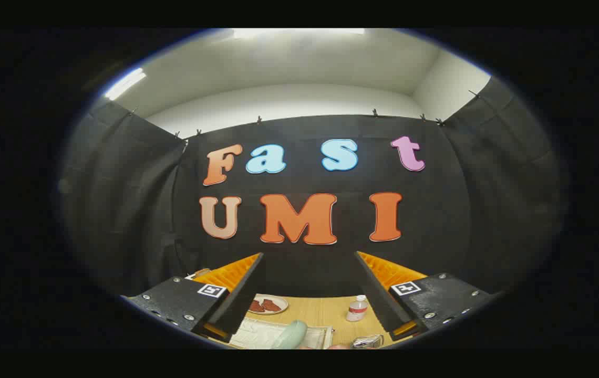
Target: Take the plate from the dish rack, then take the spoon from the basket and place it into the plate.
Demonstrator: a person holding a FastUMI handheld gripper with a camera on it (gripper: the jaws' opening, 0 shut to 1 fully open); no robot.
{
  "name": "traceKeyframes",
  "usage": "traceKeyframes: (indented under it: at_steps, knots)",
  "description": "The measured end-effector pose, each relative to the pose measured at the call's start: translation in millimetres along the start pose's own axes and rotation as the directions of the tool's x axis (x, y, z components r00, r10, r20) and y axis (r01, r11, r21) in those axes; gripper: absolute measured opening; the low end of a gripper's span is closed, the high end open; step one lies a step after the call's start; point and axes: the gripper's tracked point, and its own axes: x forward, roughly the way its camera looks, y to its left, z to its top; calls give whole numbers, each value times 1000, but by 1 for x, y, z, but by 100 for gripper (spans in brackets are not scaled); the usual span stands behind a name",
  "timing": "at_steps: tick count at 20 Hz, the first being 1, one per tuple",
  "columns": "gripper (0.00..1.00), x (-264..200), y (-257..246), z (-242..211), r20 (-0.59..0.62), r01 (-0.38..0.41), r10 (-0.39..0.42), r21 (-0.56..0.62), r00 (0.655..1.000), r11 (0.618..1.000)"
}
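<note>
My gripper [307, 262] is held high and level, open, with nothing between its fingers. Far below and between the fingers lies the wooden table [326, 311]. A pale green plate [290, 335] stands on edge in a white dish rack [262, 332] near the table's near side. A shiny wire basket [367, 342] sits to the right of the rack; I cannot make out a spoon in it.
A small round dish [268, 304] with reddish-brown pieces lies beyond the rack. A clear plastic bottle [357, 308] with a white cap stands to its right, toward the booth's black cloth wall.
</note>
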Motion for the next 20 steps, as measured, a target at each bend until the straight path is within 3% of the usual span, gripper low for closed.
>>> traceKeyframes:
  at_steps: [14, 20]
  knots:
    - [98, 3, -1, 19, 15, -11, 11, 8, 1000, 1000]
    - [98, 12, 9, -7, -97, -56, 55, -6, 994, 998]
